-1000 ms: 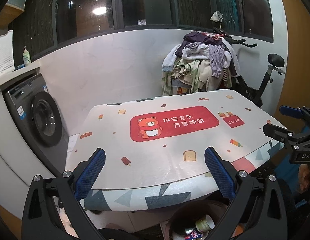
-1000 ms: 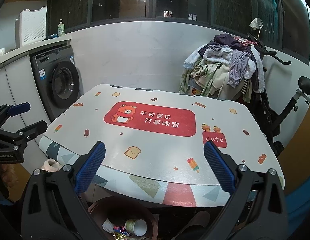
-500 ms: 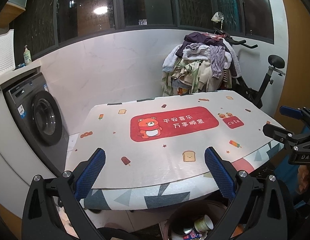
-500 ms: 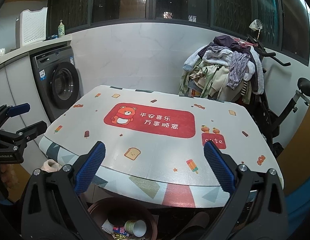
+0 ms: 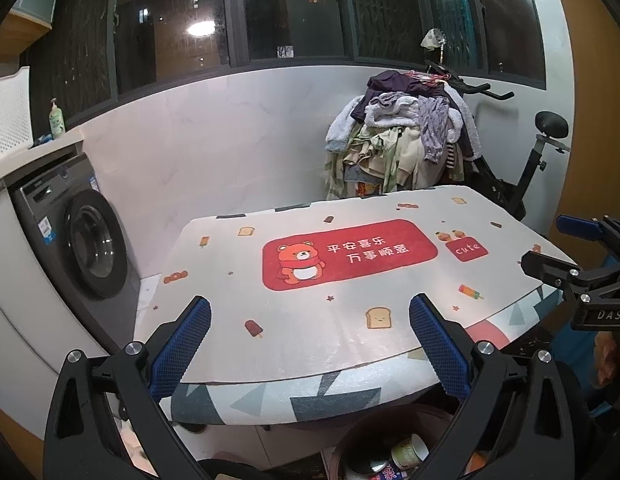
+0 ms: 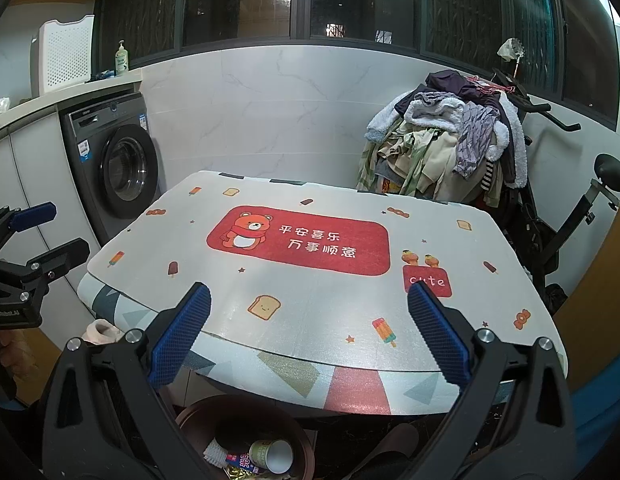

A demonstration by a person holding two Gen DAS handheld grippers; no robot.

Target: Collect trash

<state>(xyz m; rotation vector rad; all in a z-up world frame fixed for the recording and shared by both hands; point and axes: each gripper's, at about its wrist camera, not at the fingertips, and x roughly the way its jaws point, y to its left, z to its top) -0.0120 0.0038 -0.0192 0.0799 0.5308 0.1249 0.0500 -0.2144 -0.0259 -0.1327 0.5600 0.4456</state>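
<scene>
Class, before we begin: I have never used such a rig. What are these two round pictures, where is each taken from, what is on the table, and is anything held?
A person holds a pair of tongs in each hand; no robot arm. Each picture comes from a wide-angle camera looking along one pair's blue fingers. The left tongs and right tongs are both open and hold nothing. Each view also shows the other pair at its edge. The table carries only a printed mat with a red bear panel. Below its near edge stands a bin with a paper cup and wrappers inside.

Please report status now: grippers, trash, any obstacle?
Left gripper and right gripper: jaws open, nothing held. Trash in the bin below the table. No obstacle seen.
</scene>
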